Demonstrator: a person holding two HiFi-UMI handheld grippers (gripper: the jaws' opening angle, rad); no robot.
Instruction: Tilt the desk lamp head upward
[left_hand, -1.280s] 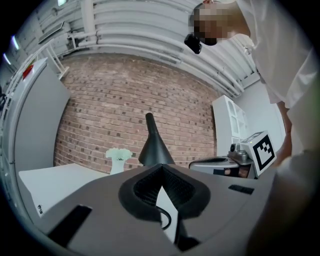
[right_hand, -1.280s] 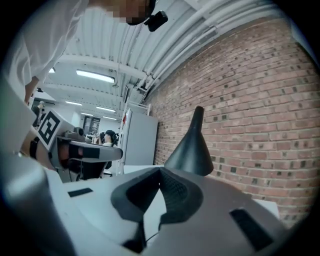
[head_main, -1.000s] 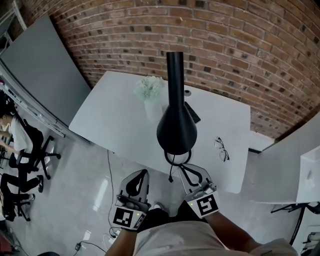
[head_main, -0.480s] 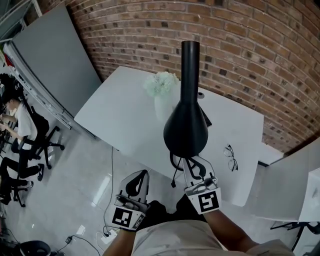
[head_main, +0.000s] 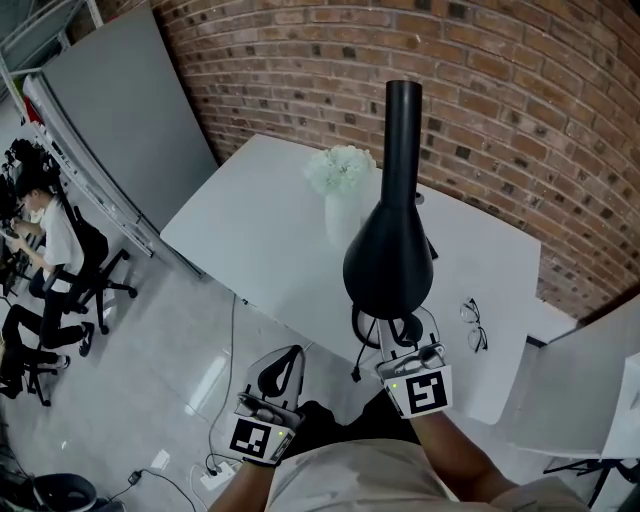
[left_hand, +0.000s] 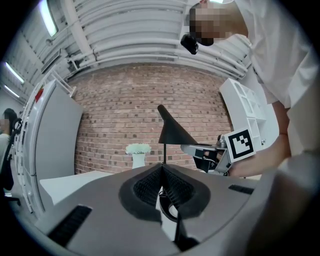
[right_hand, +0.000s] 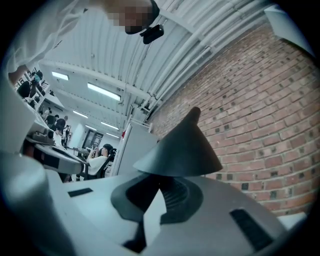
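Observation:
The black desk lamp's cone-shaped head (head_main: 390, 255) hangs over the white table's front edge, its neck (head_main: 404, 110) pointing toward the brick wall. My right gripper (head_main: 405, 335) sits just under the head's near rim, jaws shut with nothing between them; I cannot tell whether the tips touch the rim. In the right gripper view the lamp head (right_hand: 182, 150) looms right above the right gripper's tips (right_hand: 160, 180). My left gripper (head_main: 278, 372) hangs lower left, off the table, shut and empty. From the left gripper (left_hand: 162, 167) I see the lamp (left_hand: 172, 132) ahead.
A white vase of white flowers (head_main: 342, 205) stands behind the lamp. Glasses (head_main: 474, 325) lie at the table's (head_main: 250, 250) right. A black cord (head_main: 357, 368) dangles off the front edge. A grey partition (head_main: 130, 130) and a seated person (head_main: 45, 240) are at the left.
My right gripper has moved forward and up, from below the table edge to just under the lamp head's rim. The left gripper has stayed put. The head view has shifted slightly.

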